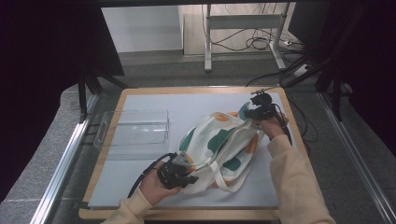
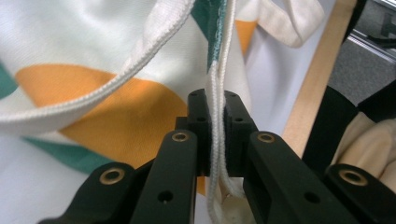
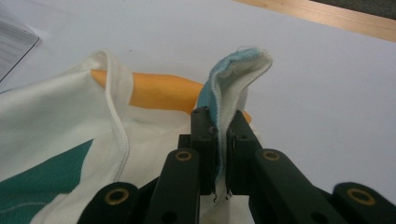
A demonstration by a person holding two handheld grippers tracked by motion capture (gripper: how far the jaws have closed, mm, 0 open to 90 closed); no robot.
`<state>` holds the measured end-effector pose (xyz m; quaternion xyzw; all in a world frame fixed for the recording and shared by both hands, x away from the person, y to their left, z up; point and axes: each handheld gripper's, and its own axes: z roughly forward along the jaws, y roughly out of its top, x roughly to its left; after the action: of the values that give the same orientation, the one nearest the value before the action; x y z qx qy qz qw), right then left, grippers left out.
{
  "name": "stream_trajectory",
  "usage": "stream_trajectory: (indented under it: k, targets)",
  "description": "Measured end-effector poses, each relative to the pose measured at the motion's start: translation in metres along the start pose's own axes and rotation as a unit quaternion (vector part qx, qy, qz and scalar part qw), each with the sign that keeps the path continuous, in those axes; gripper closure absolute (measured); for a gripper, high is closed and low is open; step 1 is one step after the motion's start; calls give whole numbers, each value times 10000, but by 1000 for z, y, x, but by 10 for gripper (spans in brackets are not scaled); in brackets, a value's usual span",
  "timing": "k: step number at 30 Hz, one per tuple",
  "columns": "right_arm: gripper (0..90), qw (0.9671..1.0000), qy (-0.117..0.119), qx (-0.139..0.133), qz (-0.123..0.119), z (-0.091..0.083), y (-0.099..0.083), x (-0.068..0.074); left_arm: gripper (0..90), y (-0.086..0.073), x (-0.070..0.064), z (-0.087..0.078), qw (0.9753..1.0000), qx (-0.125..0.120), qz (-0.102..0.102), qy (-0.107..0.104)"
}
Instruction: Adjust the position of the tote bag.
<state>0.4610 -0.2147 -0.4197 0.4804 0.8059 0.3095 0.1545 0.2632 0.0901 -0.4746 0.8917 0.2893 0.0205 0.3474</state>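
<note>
A white cloth tote bag [image 1: 219,144] with green and orange patches lies crumpled on the white mat, its straps [image 1: 223,179] trailing toward the front edge. My left gripper [image 1: 184,176] is at the bag's near left corner, shut on a fold of its white edge [image 2: 215,116]. At the bag's far right corner my right gripper [image 1: 261,111] is shut on a raised fold of the cloth with a light blue side [image 3: 223,121]. The bag's body [image 3: 56,135] spreads to the left in the right gripper view.
A clear plastic tray [image 1: 135,128] sits on the mat's left part, left of the bag. The white mat [image 1: 196,105] covers a wooden board [image 1: 187,214]. Beyond the table stand a metal frame's legs [image 1: 208,42] and loose cables on the floor.
</note>
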Motion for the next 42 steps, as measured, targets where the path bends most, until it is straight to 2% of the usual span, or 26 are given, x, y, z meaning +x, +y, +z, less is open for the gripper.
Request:
stream_trajectory:
  k: [9,17,31,42]
  targets:
    - [833,9998,5,-178,72,-30,-24,-9,850,-1,8,-4,9999,-7,-55,145]
    - [833,9995,-17,-320,58,-46,-40,-10,850,-2,13,-6,9997,-32,-86,215]
    - [833,9991,35,-413,103,-53,-58,-15,849,-2,18,-4,9995,-23,-117,293]
    - [831,9982,65,-567,206,-65,-79,-16,848,1,23,-4,9989,-10,-115,460]
